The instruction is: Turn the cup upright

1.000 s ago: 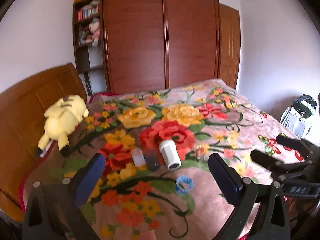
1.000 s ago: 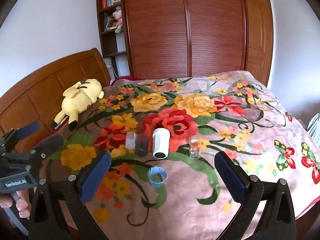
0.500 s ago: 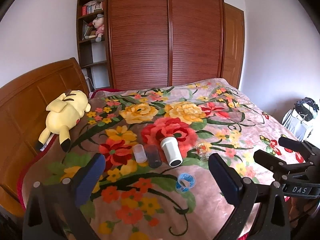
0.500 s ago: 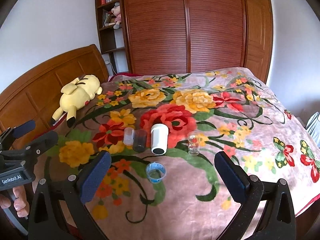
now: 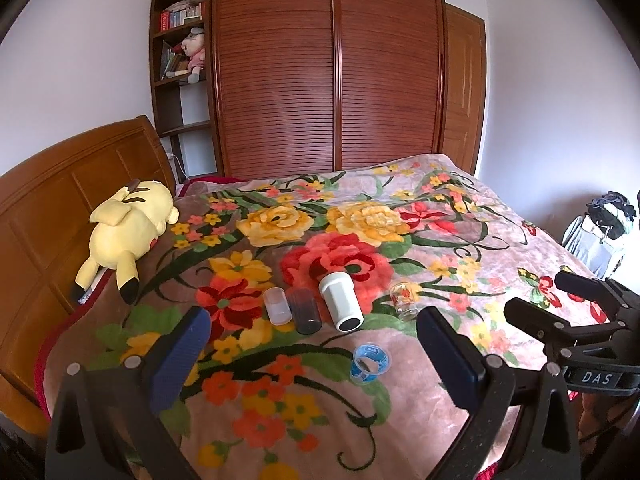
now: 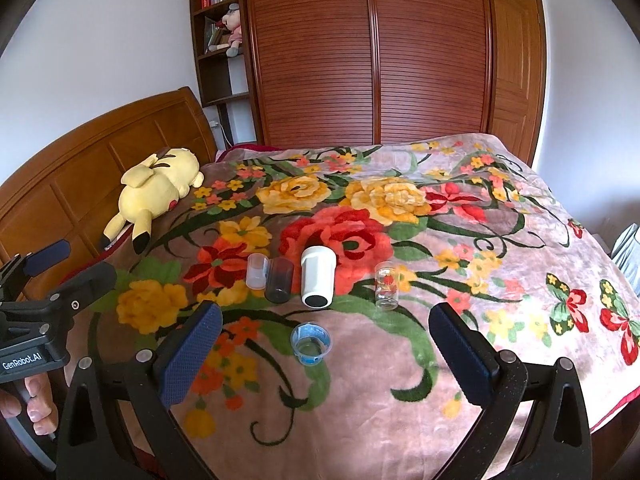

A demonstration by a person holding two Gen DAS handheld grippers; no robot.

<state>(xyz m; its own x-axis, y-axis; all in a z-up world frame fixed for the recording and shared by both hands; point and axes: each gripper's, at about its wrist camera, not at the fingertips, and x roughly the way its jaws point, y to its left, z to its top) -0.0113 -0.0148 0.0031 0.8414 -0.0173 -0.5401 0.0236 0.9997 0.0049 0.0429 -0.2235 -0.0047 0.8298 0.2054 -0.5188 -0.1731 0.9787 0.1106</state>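
Several cups lie on their sides on the floral blanket: a white cup (image 5: 341, 300) (image 6: 317, 276), a dark smoky cup (image 5: 305, 311) (image 6: 280, 280) and a frosted clear cup (image 5: 277, 306) (image 6: 257, 271). A small glass with a red print (image 5: 403, 299) (image 6: 386, 286) stands to their right. A small blue cup (image 5: 370, 363) (image 6: 311, 343) stands upright nearest me. My left gripper (image 5: 312, 354) and my right gripper (image 6: 326, 350) are both open and empty, held above the near bed edge, short of the cups.
A yellow plush toy (image 5: 128, 226) (image 6: 160, 188) lies by the wooden headboard (image 5: 60, 216) at left. A brown wardrobe (image 5: 332, 76) and a bookshelf (image 5: 180, 60) stand behind the bed. Clothes (image 5: 604, 232) hang at right.
Both views have shifted slightly; the cups now sit a little higher and closer in view. Both grippers stay open. Nothing on the bed has moved.
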